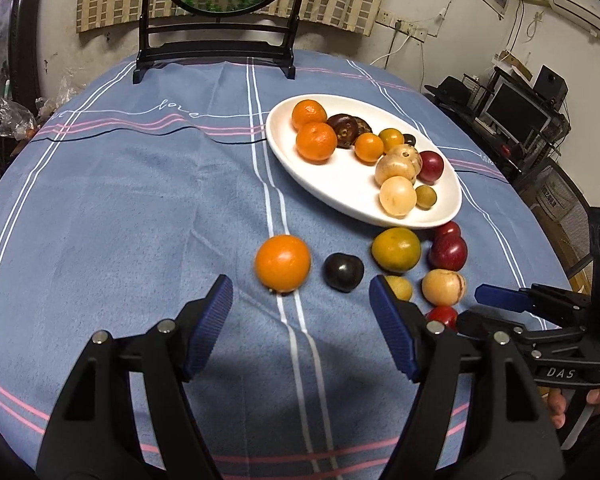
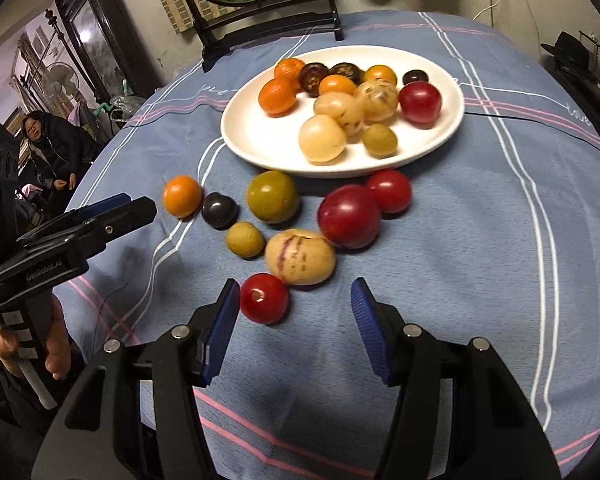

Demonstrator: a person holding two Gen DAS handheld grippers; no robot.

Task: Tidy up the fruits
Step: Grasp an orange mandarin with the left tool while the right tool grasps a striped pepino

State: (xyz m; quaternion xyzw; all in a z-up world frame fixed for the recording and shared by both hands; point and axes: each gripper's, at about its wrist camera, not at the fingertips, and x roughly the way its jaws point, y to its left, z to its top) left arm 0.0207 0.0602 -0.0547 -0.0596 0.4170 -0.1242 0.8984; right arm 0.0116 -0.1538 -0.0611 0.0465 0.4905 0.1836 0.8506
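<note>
A white oval plate [image 1: 332, 184] [image 2: 260, 140] holds several fruits: oranges, pale melons, a red plum, dark ones. Loose fruits lie on the cloth in front of it: an orange [image 1: 283, 263] [image 2: 182, 195], a dark plum [image 1: 343, 272] [image 2: 219, 209], a green-orange citrus [image 1: 396, 249] [image 2: 273, 196], a striped pale melon [image 1: 443, 287] [image 2: 300, 257], a big red plum [image 2: 349, 216], a small red tomato [image 2: 264, 298]. My left gripper [image 1: 300, 332] is open and empty, just short of the orange and dark plum. My right gripper [image 2: 296, 328] is open and empty, the tomato by its left finger.
A black framed round screen [image 1: 220, 20] stands at the table's far edge. A blue striped cloth [image 1: 140, 200] covers the round table. The right gripper shows in the left wrist view [image 1: 500, 300]; the left gripper shows in the right wrist view [image 2: 112, 208]. A person sits at far left [image 2: 48, 140].
</note>
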